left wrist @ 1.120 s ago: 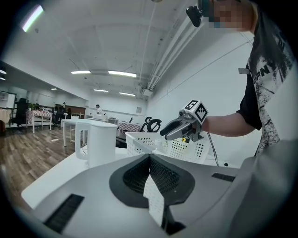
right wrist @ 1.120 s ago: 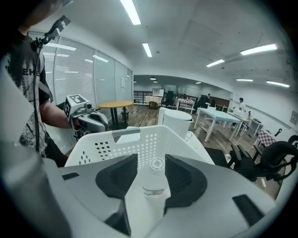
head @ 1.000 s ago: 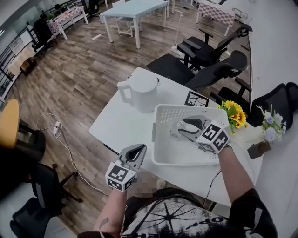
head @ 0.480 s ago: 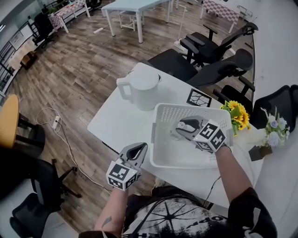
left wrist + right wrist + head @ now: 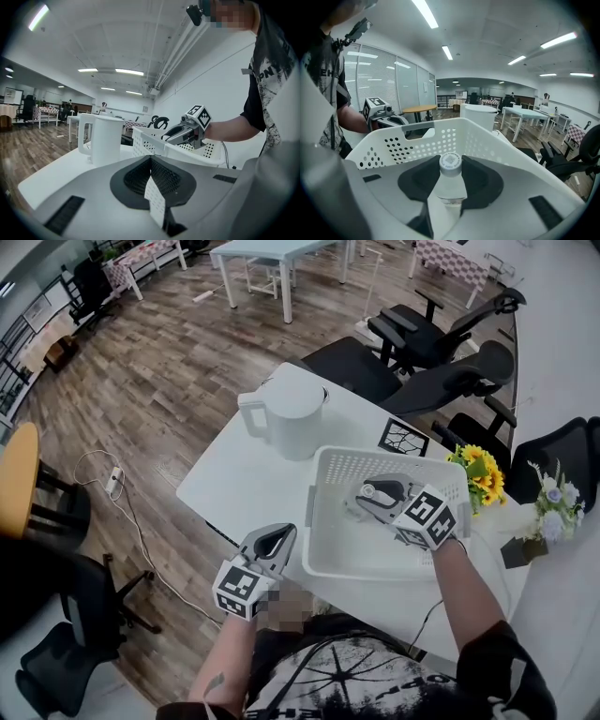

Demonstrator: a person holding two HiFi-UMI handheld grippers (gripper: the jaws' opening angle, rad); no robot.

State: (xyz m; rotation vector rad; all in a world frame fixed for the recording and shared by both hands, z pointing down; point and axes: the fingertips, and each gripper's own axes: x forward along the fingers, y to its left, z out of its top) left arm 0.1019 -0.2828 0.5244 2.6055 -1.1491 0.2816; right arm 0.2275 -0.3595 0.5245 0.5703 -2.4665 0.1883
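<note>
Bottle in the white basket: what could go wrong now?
The right gripper has its jaws shut on the bottle just below its cap, so it might slip out and drop. That gripper is also down inside the basket, close to its walls; a bump could shove the basket towards the sunflowers. The left gripper hangs by the table edge, not steadying the basket.

Partial white letters "PN" on black T-shirt [image 5: 266, 75], nothing else legible
</note>
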